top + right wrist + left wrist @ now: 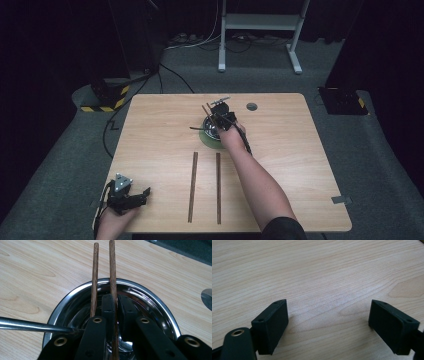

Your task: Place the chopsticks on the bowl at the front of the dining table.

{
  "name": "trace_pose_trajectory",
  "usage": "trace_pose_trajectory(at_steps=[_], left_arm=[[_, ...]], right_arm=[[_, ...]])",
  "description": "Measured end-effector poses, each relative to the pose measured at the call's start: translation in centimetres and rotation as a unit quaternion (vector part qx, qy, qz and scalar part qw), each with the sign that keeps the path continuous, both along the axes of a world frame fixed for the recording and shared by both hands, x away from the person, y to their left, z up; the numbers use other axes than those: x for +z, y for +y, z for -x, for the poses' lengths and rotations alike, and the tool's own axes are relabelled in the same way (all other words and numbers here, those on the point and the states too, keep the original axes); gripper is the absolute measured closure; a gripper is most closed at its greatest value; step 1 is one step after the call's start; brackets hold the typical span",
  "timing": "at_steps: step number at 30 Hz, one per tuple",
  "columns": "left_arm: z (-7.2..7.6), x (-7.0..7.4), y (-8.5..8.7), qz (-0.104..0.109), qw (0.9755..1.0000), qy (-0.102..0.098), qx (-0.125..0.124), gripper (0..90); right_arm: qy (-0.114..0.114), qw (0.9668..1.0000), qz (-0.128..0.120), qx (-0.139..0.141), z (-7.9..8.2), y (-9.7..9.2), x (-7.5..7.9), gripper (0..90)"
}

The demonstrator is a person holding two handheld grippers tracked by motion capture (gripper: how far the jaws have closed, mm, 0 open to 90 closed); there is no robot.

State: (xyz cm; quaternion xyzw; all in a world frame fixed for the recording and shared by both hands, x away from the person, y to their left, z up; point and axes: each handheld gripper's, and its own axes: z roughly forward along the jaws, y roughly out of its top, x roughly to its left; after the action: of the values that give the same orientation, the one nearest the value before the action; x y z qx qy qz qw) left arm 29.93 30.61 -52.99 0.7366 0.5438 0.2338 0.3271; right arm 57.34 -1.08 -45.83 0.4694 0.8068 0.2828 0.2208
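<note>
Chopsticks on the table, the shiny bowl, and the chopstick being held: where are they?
chopsticks on the table point(193, 186), high view, left stick's middle.
shiny bowl point(152, 298), right gripper view, far rim.
held chopstick point(112, 270), right gripper view, shaft beyond the fingers.

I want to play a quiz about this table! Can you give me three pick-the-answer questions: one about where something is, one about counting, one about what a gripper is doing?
1. Where is the metal bowl?
A. On the green mat
B. On the floor
C. Beside the left gripper

2. How many chopsticks lie flat on the table?
A. None
B. Two
C. Five

3. What is the right gripper doing?
A. Standing wide open
B. Squeezing a spoon
C. Pinching a chopstick

Answers:
1 A, green rim peeks out beneath the bowl.
2 B, two lie side by side.
3 C, its jaws clamp the stick over the bowl.
</note>
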Motion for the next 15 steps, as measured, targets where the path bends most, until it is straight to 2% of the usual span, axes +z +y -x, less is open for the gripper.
trace_pose_trajectory(at_steps=[13,15], left_arm=[[0.01,-0.01,-0.03,0.002,1.0000,0.000,0.002,16.2],[0.01,0.00,-0.02,0.001,1.0000,0.000,0.001,16.2]], right_arm=[[0.005,1.0000,-0.002,0.002,-0.27,0.27,-0.03,83.3],[0.009,0.9999,-0.005,0.004,-0.29,0.20,-0.05,79.1]])
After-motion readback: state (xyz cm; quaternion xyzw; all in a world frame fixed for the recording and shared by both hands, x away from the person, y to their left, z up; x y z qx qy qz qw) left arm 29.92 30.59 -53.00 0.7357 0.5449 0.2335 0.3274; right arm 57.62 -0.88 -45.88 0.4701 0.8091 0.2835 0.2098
